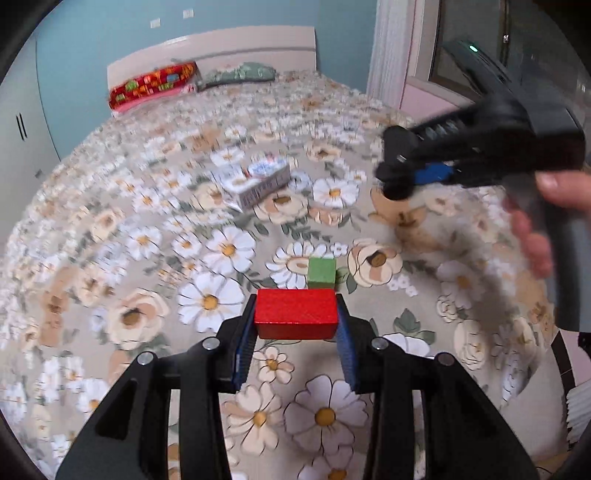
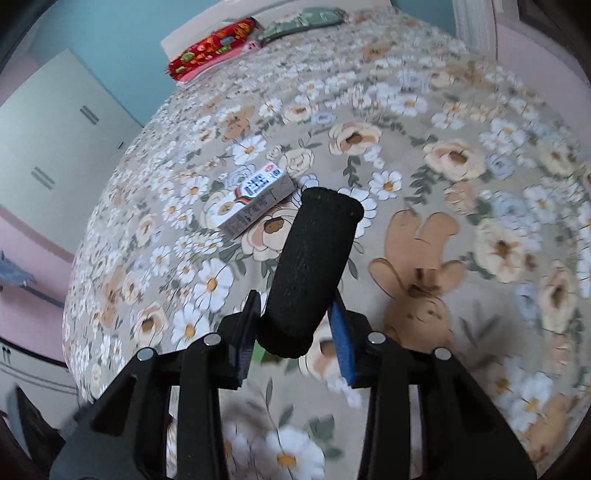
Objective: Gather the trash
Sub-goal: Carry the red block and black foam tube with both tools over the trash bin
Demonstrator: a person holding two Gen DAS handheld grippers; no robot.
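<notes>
Between the two blue-padded fingers of the left gripper (image 1: 296,321), in the left wrist view, sits one red block (image 1: 296,313), clamped at both short ends and held above the floral bedspread (image 1: 147,236). Just beyond its far right corner lies one green block (image 1: 321,272), flat on the bedspread; whether the two touch cannot be told. Farther ahead and a little to the left lies one small drink carton (image 1: 255,181), on its side, well apart from both blocks. Up to the right, the right gripper (image 1: 397,168) crosses the view, blurred, with a hand (image 1: 546,218) on its grey handle; its fingers look drawn close, but what they hold does not show here. At the far end of the bed lie two pillows: one red patterned pillow (image 1: 153,86) and one green pillow (image 1: 240,74), against a pale headboard (image 1: 221,46).

From the right wrist view, the right gripper (image 2: 295,317) is closed on one black foam cylinder (image 2: 312,273), which rises from between the fingers and leans forward and to the right. Its upper end blocks part of the bedspread (image 2: 443,129) straight ahead. The same carton (image 2: 255,199) lies just left of that upper end, label up, clear of the cylinder. One white wardrobe (image 2: 59,147) stands far left, and the red pillow (image 2: 212,50) and green pillow (image 2: 303,20) lie at the top.
</notes>
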